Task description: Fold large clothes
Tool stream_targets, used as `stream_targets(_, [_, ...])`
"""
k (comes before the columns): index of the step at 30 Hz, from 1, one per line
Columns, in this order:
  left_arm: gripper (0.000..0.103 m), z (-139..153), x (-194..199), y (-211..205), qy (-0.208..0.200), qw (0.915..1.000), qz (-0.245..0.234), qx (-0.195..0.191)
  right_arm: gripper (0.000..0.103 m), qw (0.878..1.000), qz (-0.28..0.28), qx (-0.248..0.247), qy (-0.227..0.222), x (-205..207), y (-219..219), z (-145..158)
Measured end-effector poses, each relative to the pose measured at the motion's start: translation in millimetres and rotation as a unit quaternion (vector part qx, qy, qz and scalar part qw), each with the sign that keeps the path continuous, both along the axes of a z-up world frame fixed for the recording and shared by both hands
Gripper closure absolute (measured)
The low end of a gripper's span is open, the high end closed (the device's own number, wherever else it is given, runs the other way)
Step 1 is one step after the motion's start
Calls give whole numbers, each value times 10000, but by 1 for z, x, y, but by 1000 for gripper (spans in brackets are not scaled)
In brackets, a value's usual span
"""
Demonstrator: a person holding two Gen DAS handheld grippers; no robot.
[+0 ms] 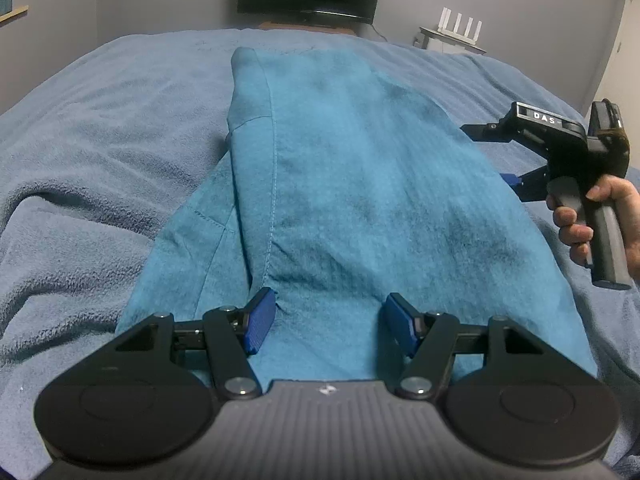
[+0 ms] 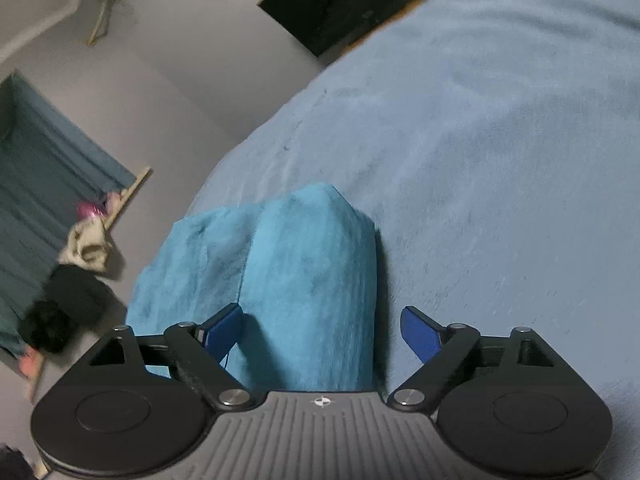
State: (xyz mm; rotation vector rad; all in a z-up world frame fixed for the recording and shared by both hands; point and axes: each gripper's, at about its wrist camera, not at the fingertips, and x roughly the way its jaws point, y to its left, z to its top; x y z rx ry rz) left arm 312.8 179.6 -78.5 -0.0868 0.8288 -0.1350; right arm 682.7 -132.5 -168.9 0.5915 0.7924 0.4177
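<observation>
Teal garment [image 1: 360,184] near end hidden under part-open, empty left gripper [image 1: 328,320], right gripper [image 2: 322,334] wide, empty.

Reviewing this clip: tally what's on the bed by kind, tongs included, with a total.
Teal fleece garment, partly folded: 1
Grey-blue fleece blanket covering the bed: 1
Black handheld tongs with blue pads: 2 (left tongs, right tongs)
Total: 4
</observation>
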Motion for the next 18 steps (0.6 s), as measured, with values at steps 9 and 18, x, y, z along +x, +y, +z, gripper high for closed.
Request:
stream_targets(9, [41,-1,3,0,28,10000,-11,-20,26,9319,208,-2771,-2329,-30,105,46])
stream_targets(18, [41,-3,4,2,55,9999,62,-65,60,8626,1546,-4253,-2259,-5,272,28])
